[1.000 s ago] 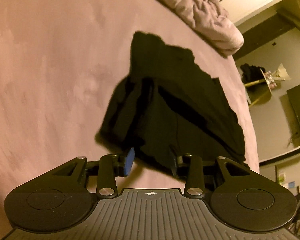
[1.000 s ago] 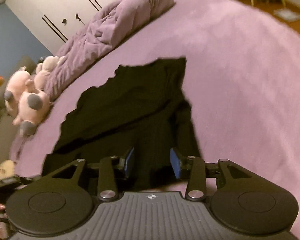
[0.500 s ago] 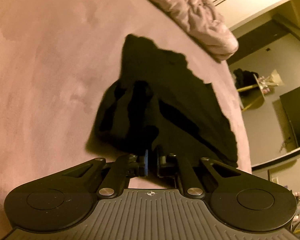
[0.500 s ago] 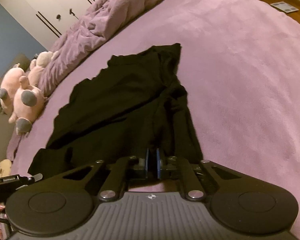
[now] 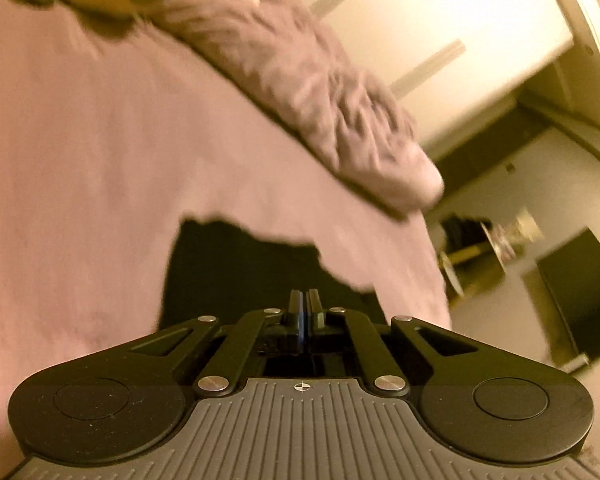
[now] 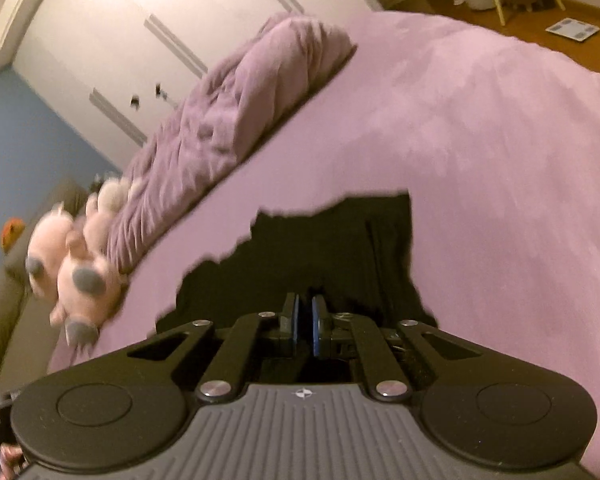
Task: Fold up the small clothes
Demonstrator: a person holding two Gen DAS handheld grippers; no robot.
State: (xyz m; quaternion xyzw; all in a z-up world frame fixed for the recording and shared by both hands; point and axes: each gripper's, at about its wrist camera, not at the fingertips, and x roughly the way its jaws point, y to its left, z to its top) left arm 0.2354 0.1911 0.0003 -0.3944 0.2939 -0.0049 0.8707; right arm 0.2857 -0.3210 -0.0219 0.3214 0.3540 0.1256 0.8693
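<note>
Black garment (image 5: pixel 236 272), soft and ragged-edged, lies on the fuzzy pink bed (image 5: pixel 100 168), lower centre of both views. Left hand-held gripper (image 5: pixel 303 300) and right hand-held gripper (image 6: pixel 305 305) each clamped on its near hem. Only the right view shows plush toys (image 6: pixel 76 264) clearly, at left.

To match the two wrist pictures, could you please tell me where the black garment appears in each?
Left wrist: black garment lower centre, just beyond the gripper.
Right wrist: black garment lower centre, again beyond the gripper.
Shared landmark: the rumpled purple duvet behind it.
</note>
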